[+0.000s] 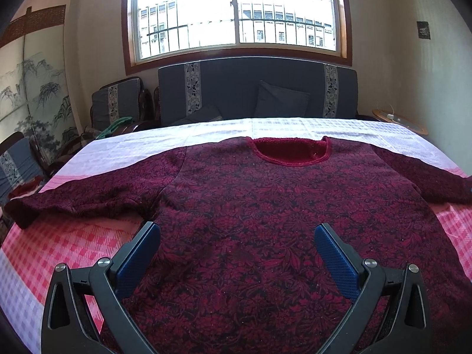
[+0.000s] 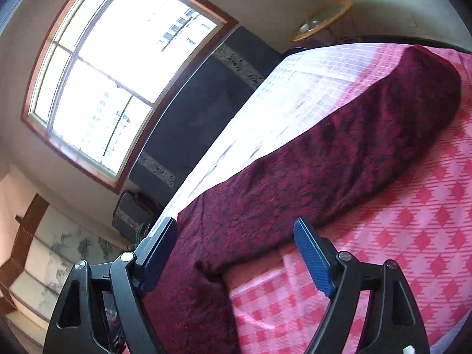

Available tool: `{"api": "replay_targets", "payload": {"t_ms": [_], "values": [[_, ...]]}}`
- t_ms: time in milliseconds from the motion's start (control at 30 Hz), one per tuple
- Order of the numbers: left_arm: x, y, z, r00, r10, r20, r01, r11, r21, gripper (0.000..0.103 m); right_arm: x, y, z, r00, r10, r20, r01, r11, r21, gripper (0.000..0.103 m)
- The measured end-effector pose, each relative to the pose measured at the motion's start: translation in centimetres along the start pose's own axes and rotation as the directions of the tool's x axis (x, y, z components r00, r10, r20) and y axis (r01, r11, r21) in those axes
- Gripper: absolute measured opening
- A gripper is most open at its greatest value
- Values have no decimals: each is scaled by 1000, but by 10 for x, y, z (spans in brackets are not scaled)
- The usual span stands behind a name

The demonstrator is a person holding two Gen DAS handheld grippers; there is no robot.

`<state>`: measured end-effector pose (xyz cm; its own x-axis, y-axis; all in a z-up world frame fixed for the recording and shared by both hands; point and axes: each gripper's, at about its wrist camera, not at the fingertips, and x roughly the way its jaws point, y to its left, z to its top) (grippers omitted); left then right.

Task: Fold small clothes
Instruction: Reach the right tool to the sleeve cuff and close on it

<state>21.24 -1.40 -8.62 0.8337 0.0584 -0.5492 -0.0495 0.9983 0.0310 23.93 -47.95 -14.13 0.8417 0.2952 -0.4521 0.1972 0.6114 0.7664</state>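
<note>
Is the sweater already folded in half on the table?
No, the sweater lies flat and spread out, both sleeves stretched sideways and the neckline facing up.

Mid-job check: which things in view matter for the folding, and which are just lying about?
Job: maroon sweater, spread flat; checked cloth under it; left tool, right tool, both open.

Lying about: sofa, cushion, round side table, painted screen.

Two handheld claws, each black-framed with blue finger pads.

The left claw [image 1: 237, 233] has two curved black arms with triangular cut-outs, round silver screw heads at the joints, and ribbed blue pads [image 1: 339, 265] lining its fingers. The right claw [image 2: 236, 230] is built alike: black linkage, silver screws, textured blue pads [image 2: 314, 261].
</note>
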Motion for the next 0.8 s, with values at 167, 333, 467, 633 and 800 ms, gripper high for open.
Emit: {"api": "replay_targets", "payload": {"t_ms": [167,333,467,633,800], "values": [[2,1,-2,1000,-20,-12,20,1000,-9,103,-25,-83,49,990,-104,96,73,956,284,78],[11,0,-2,998,-16,-55,16,1000,-9,103,-35,-127,71,972,-193,133,128,914,385,73],[18,5,-3,996,-19,-84,17,999,-32,103,-23,-130,86,972,-197,132,137,922,362,72],[21,10,-5,995,-23,-99,18,998,-54,103,-7,-122,98,952,-273,137,211,913,350,70],[22,12,-6,994,-28,-108,21,997,-70,103,1,-138,111,941,-329,78,283,892,353,12]]}}
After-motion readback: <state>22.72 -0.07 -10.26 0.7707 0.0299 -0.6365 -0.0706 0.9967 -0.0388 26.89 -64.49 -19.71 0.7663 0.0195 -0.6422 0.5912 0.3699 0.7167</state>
